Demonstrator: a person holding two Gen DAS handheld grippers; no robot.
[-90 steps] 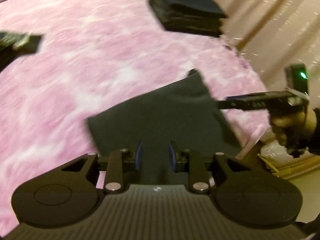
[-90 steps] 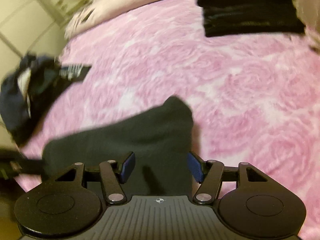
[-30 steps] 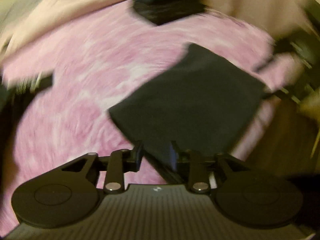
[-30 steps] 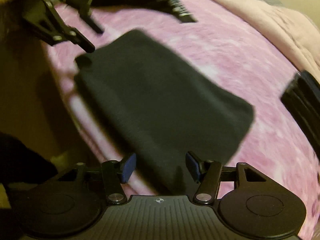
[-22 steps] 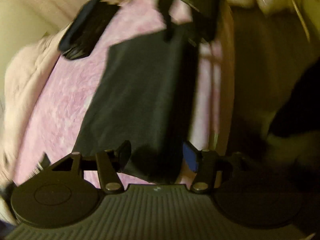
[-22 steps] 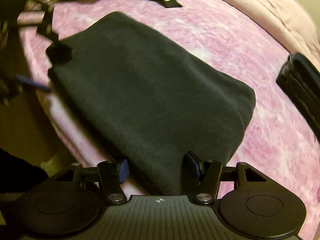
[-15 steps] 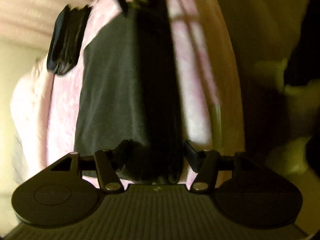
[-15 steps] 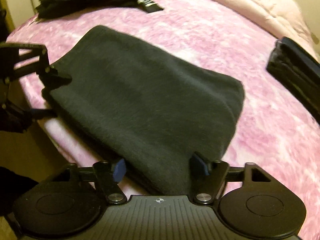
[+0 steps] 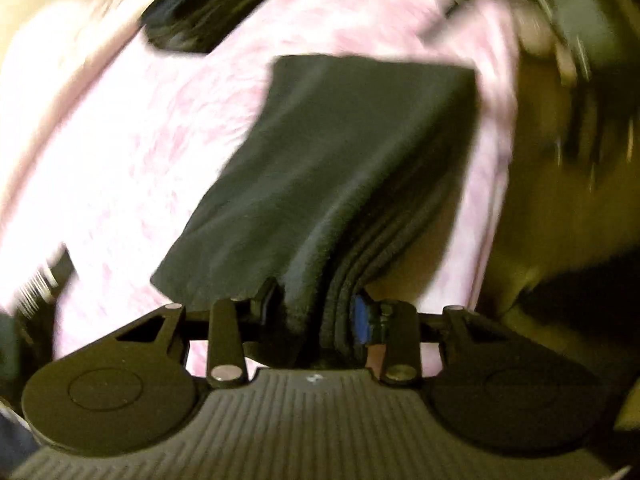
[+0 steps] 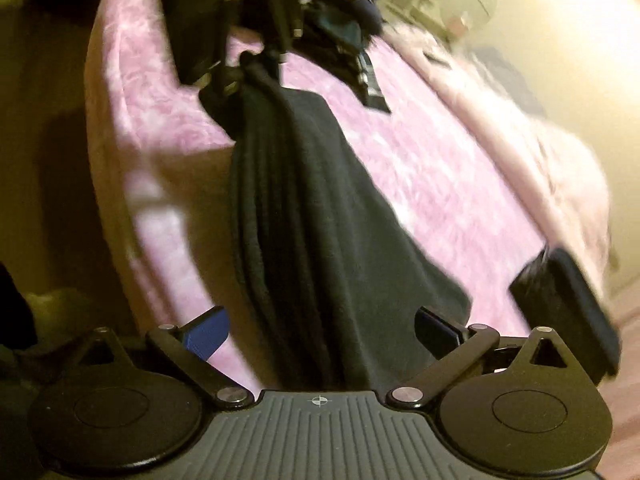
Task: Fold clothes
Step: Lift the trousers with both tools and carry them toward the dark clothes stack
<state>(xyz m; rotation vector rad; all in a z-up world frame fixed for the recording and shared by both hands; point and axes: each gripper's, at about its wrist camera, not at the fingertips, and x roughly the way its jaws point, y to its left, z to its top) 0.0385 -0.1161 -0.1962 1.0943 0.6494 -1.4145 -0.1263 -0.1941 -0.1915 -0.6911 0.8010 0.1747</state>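
Though smeared by motion blur, readable enough from both wrist views. Left of the dark garment (image 9: 340, 152): the pink fleecy bed (image 9: 132, 140), with a printed band (image 9: 40, 284) at the very edge of view. Beyond the garment's far left corner, and apart from it: a stack of folded dark clothes (image 9: 212, 4). At the garment's near end in the left wrist view: the left claw (image 9: 316, 308), having just been closing, now clamped on a bunched corner several layers thick, with cloth pinched between both pads. Beyond that corner, spread flat over the bed, its right edge running close along the side of the mattress.

At the garment's opposite end, from the right wrist view: the right claw (image 10: 320, 320), having just been opening, now spread wide. Cloth passing between its fingers (image 10: 208, 332), but pressed by neither pad. Past the garment's far end, behind the left claw: a heap of unfolded dark clothes (image 10: 340, 12). Right of the garment: more pink bed, then a pale quilt (image 10: 540, 132), with the folded stack beyond the right finger.
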